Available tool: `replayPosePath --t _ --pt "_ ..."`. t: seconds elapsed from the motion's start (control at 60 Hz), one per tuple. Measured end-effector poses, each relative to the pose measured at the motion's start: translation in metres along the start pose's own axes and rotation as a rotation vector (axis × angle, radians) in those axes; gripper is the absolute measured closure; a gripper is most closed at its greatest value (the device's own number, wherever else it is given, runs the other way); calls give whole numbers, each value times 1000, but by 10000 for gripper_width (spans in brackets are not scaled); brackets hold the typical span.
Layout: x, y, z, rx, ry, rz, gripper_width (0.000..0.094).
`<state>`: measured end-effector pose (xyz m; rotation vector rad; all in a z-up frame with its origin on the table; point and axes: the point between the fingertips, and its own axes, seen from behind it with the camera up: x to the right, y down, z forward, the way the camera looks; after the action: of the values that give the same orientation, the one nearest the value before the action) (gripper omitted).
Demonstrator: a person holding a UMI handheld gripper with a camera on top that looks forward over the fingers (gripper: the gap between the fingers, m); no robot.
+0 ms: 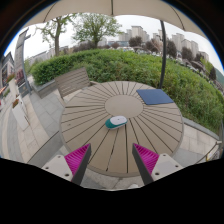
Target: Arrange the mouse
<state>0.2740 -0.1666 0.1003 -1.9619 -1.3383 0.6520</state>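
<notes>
A small white and teal mouse (117, 121) lies near the middle of a round wooden slatted table (90, 135). A dark blue mouse pad (154, 97) lies on the far right part of the table. My gripper (112, 160) is open and empty, its two fingers with pink pads (77, 158) spread wide above the table's near edge. The mouse sits beyond the fingers, roughly on the line between them, well apart from them.
A wooden bench (72, 81) stands at the table's far left. A green hedge (120, 65) runs behind the table. A pole (163, 50) rises at the right. Grey paving (30, 125) lies to the left, buildings and trees beyond.
</notes>
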Motion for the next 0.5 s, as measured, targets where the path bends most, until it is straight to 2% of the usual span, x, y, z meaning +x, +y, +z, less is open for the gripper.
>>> replayPosePath --t 0.2,0.5 --pt "-18 -4 10 8 9 8 86" --pt "-33 0 89 33 15 -18 94"
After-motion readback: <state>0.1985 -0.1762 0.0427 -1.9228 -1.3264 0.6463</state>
